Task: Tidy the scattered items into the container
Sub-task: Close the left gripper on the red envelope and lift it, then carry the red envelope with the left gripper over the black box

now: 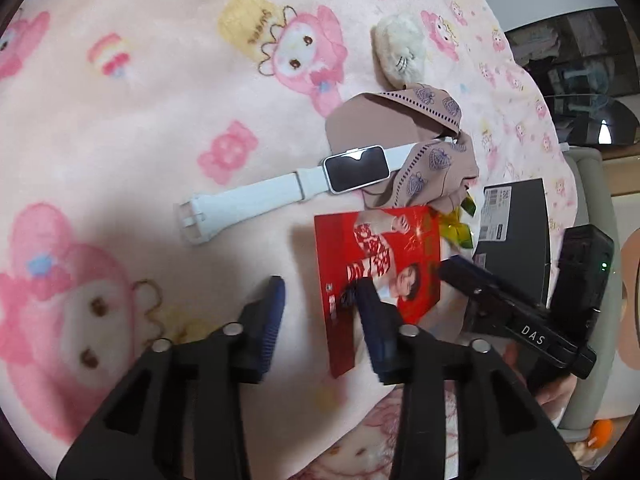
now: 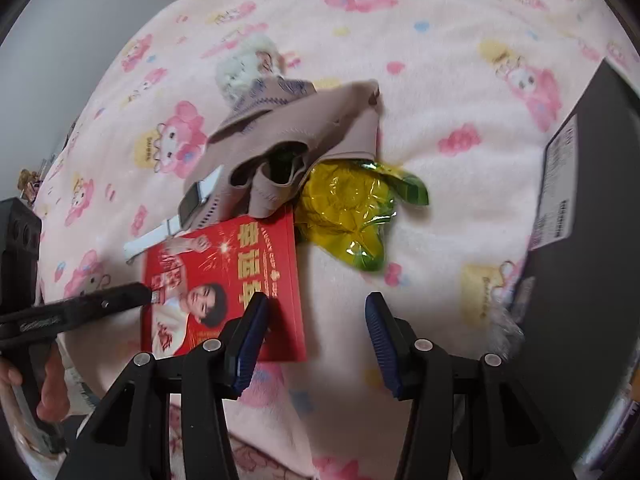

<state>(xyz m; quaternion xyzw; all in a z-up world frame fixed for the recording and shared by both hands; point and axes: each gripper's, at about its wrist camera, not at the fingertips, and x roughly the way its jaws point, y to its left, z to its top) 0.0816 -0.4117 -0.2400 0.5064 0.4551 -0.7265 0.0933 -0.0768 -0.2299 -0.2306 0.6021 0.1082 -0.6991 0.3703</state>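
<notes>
**Nothing in the box yet: five items lie on the blanket**

Nearest the lens in the left wrist view, the left tool point(image 1: 320, 304) stands with its blue-padded jaws apart, astride the near left edge of the flat red printed paper packet point(image 1: 380, 276), one pad over its face, nothing clamped as far as I can tell. The right tool point(image 2: 316, 320) is also apart and empty, its left pad over the packet's right edge, bare blanket between the jaws.

Judging from what lies where, the tidying has barely begun. On the pink cartoon-print fleece blanket point(image 1: 160, 120) sit the packet, the white-strapped smartwatch with a dark rectangular face point(image 1: 356, 172) at 12 o'clock from it, the crumpled dusty-pink patterned cloth point(image 1: 420, 140) overlapping the watch's far end, the fluffy cream plush toy point(image 1: 400, 52) beyond that, and the crinkled yellow-green foil wrapper point(image 2: 352, 208) at 1 o'clock of the packet. The dark box with a white label point(image 1: 516, 228), probably the container, stands at 3 o'clock, and I see nothing inside it.

The right wrist view shows the whole wrapper; the left shows only a sliver. The left view shows the watch in full and the box's labelled end; the right cuts the box at the frame edge.
</notes>
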